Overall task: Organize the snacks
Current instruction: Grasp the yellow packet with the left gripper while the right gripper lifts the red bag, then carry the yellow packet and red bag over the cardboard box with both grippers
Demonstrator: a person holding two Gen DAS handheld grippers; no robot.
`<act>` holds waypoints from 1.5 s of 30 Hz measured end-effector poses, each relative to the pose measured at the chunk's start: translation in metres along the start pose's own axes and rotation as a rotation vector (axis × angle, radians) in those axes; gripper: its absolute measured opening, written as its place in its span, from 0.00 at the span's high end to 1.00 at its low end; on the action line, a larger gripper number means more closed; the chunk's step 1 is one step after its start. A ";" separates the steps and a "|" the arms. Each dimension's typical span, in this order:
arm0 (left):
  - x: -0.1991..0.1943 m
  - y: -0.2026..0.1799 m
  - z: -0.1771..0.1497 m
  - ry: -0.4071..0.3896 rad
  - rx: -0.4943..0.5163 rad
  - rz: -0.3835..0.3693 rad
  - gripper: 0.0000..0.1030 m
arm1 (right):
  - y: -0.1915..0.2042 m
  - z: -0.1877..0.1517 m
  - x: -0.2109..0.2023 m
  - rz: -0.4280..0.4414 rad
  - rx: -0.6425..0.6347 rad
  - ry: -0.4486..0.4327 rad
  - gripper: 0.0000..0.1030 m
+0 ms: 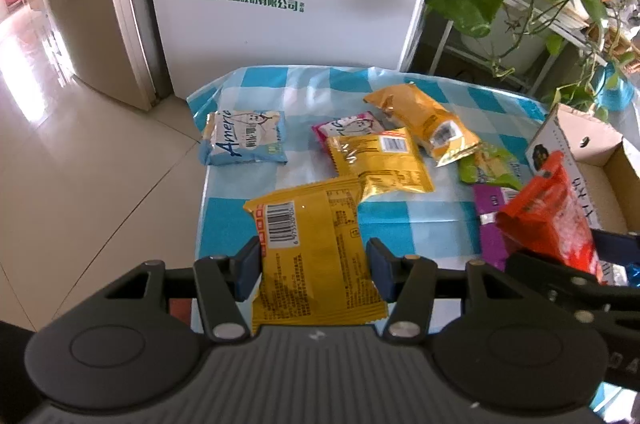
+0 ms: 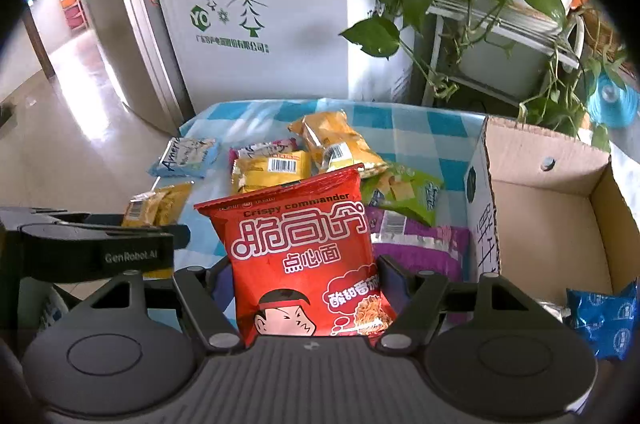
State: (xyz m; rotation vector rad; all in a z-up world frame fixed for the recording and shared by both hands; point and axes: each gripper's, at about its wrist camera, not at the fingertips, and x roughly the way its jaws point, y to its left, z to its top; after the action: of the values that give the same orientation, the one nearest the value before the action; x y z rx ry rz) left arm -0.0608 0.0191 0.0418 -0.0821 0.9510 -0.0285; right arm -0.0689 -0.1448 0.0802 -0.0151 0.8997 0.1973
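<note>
"Crispy commander" on red snack bag (image 2: 304, 256)

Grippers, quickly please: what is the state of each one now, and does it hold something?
Left gripper: closed on a yellow foil snack packet with a barcode.
Right gripper: closed on a red crispy-noodle bag.

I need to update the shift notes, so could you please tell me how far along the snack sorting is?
Done: one blue packet lies in the cardboard box. In hand: the left gripper holds a yellow packet, and the right gripper holds the red noodle bag. Left: about seven packets on the checked cloth, including the light-blue packet.
</note>
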 end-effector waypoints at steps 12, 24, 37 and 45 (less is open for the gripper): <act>-0.017 -0.027 0.003 -0.027 0.019 -0.013 0.47 | -0.012 0.002 -0.012 -0.024 0.011 -0.035 0.25; -0.023 -0.057 0.012 -0.042 0.048 -0.053 0.47 | -0.035 0.007 -0.029 -0.060 0.040 -0.086 0.25; -0.031 -0.113 0.029 -0.065 0.100 -0.160 0.47 | -0.094 0.019 -0.070 -0.110 0.148 -0.203 0.25; -0.028 -0.163 0.037 -0.065 0.153 -0.235 0.47 | -0.138 0.012 -0.092 -0.172 0.266 -0.254 0.25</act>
State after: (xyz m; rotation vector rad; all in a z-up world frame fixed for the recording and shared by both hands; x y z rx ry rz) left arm -0.0452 -0.1391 0.0991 -0.0524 0.8672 -0.3133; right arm -0.0913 -0.2940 0.1498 0.1759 0.6615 -0.0808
